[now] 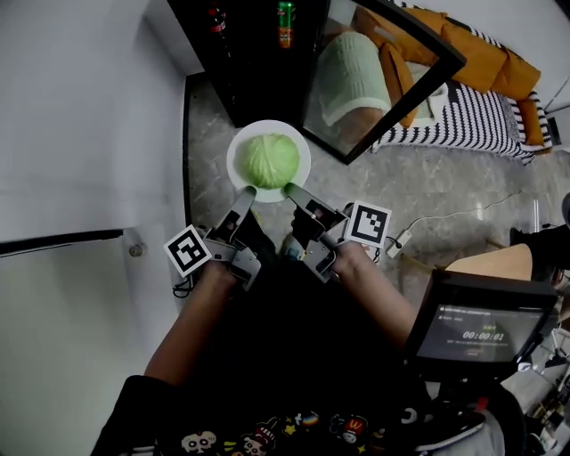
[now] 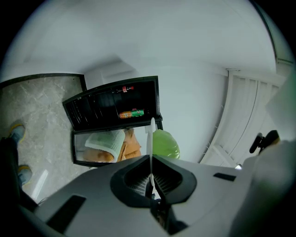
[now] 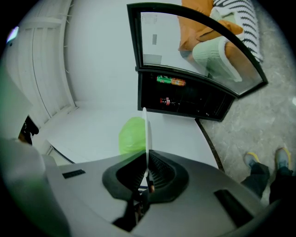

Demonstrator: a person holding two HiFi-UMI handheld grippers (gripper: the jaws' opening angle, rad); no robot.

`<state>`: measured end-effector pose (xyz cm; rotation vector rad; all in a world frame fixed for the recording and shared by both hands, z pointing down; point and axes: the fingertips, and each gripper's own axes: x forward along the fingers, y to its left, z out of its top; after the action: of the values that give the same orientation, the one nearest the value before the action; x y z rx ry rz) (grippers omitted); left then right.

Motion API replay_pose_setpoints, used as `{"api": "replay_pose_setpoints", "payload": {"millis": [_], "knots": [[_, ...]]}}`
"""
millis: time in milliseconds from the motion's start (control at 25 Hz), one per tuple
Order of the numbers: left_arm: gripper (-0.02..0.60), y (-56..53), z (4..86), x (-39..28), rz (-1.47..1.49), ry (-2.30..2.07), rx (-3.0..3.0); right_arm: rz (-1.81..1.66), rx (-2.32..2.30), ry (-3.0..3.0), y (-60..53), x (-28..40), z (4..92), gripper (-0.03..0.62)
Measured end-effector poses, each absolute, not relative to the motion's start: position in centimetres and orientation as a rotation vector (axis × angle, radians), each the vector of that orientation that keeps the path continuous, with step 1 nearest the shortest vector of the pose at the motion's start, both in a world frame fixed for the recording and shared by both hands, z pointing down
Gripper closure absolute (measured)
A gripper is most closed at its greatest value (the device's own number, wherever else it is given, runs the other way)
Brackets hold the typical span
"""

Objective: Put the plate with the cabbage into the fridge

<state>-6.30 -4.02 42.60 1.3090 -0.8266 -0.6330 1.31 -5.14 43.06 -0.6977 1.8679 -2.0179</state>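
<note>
The left tool [image 1: 247, 194] and the right tool [image 1: 290, 190] each grip the near rim of the plate [image 1: 237, 166], the left at its lower left edge and the right just beside it at the lower right. In the left gripper view the jaws of the left tool [image 2: 151, 178] are pressed together on the thin white rim, which runs edge-on between the pads. The right gripper view shows the same for the right tool [image 3: 147, 173]: jaws closed tight on the rim, nothing else between them.

The cabbage [image 1: 270, 160] sits in the middle of the plate, round and pale green. The plate is held in the air above the grey stone floor [image 1: 445, 187], just in front of the fridge [image 1: 254, 76] and not inside it.

The fridge is small and black and stands on the floor against the white wall. Its glass door [image 1: 392, 89] is swung wide open to the right. Inside, on a shelf, lies a green can [image 1: 285, 22], and near it what looks like a dark bottle [image 1: 216, 20] with a red label, though it is too small to be sure.

An orange couch [image 1: 481, 53] stands beyond the door. A small screen [image 1: 481, 334] is at the lower right.
</note>
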Motion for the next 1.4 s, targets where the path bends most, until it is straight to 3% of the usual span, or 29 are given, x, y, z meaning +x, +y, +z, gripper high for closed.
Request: {"api": "replay_pose_setpoints", "payload": {"millis": [1400], "knots": [[0.565, -4.40, 41.67, -6.07, -0.620, -0.772, 1.358, -1.973, -0.729, 1.850, -5.01, 1.53, 42.34, 0.576]]}}
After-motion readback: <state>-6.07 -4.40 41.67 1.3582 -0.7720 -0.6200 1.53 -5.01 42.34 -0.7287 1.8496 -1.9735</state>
